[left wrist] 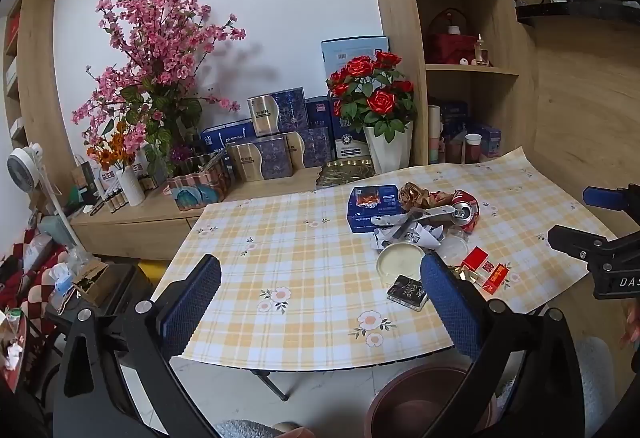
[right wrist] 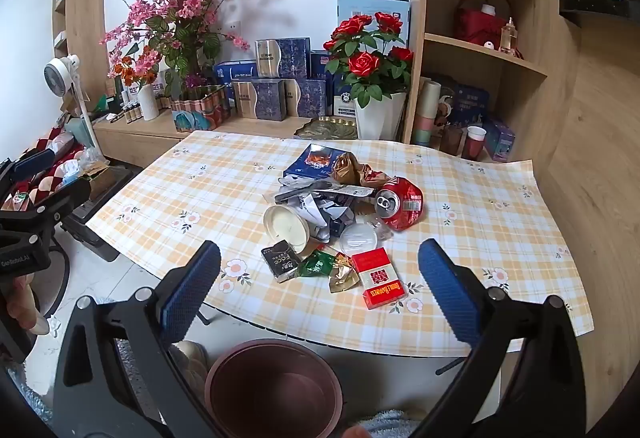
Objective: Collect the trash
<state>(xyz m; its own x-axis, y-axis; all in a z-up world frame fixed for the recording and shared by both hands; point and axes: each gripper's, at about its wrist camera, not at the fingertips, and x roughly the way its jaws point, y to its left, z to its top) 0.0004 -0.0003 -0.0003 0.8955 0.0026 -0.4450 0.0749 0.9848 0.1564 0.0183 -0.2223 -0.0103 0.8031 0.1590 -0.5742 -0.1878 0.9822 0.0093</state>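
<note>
I judged nothing had been collected yet: the trash sat heaped on the table [right wrist: 500, 238], with the crushed red can [right wrist: 402, 203] at the heap's right edge and the red cigarette pack [right wrist: 379, 277] nearest the bin [right wrist: 276, 386], which stood on the floor below the table's near edge. My right gripper [right wrist: 320, 286] hovered above the bin with its jaws spread fully and nothing in them; my left gripper [left wrist: 320, 302] was likewise wide and empty, further left of the bin. The next move, I reckoned, called for reaching forward over the pack and closing squarely on it.
</note>
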